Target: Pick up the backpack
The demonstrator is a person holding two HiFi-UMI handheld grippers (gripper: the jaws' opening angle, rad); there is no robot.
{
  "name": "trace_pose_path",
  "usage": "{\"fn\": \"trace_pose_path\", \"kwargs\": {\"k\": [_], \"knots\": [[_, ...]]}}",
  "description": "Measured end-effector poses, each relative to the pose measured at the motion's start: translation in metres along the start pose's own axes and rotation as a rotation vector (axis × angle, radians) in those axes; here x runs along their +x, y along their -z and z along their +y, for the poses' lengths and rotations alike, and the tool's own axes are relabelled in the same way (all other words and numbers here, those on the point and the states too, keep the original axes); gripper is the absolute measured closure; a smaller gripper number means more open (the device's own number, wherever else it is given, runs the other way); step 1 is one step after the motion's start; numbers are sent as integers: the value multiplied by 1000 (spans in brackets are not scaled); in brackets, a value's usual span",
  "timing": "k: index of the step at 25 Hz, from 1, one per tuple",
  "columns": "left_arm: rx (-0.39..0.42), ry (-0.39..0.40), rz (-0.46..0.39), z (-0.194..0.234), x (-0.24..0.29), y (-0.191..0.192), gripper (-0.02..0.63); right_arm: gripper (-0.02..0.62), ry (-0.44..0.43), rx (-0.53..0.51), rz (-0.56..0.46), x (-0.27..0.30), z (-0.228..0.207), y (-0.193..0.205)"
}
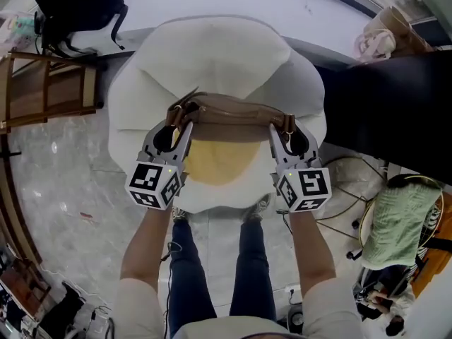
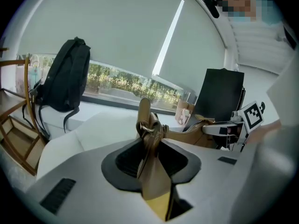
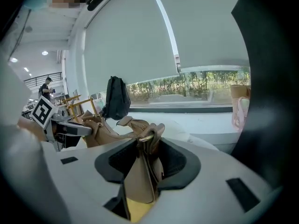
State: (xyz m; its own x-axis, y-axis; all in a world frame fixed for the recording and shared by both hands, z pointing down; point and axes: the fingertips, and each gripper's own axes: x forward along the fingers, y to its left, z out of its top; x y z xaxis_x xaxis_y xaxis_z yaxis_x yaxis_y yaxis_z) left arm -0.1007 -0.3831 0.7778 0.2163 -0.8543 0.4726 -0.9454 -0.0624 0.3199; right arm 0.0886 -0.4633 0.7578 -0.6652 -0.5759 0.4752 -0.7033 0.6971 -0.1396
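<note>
My left gripper (image 1: 180, 123) and right gripper (image 1: 284, 127) each have their fingers partly closed, pinching one end of the tan backpack (image 1: 229, 111). It hangs between them over the white beanbag (image 1: 212, 51), long axis running left to right, so I'd lift evenly.

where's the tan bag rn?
Head view, centre: the tan bag hangs between the left gripper and the right gripper, each clamped on one end of it, over the white seat.

Tan leather backpack (image 1: 229, 111), yellow panel below, stretched level, held up by both ends
</note>
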Motion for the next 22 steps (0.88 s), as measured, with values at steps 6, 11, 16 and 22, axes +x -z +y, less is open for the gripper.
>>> {"fn": "trace_pose_path", "kwargs": {"k": [6, 11, 16, 22], "knots": [[17, 31, -23, -33, -27, -48, 480, 426, 15, 4, -47, -49, 4, -50], [41, 54, -60, -65, -56, -92, 480, 426, 37, -25, -87, -92, 9, -100], [62, 61, -66, -94, -101, -137, 480, 426, 49, -21, -94, -141, 26, -147], [102, 77, -102, -123, -144, -181, 480, 426, 69, -19, -132, -189, 43, -192]]}}
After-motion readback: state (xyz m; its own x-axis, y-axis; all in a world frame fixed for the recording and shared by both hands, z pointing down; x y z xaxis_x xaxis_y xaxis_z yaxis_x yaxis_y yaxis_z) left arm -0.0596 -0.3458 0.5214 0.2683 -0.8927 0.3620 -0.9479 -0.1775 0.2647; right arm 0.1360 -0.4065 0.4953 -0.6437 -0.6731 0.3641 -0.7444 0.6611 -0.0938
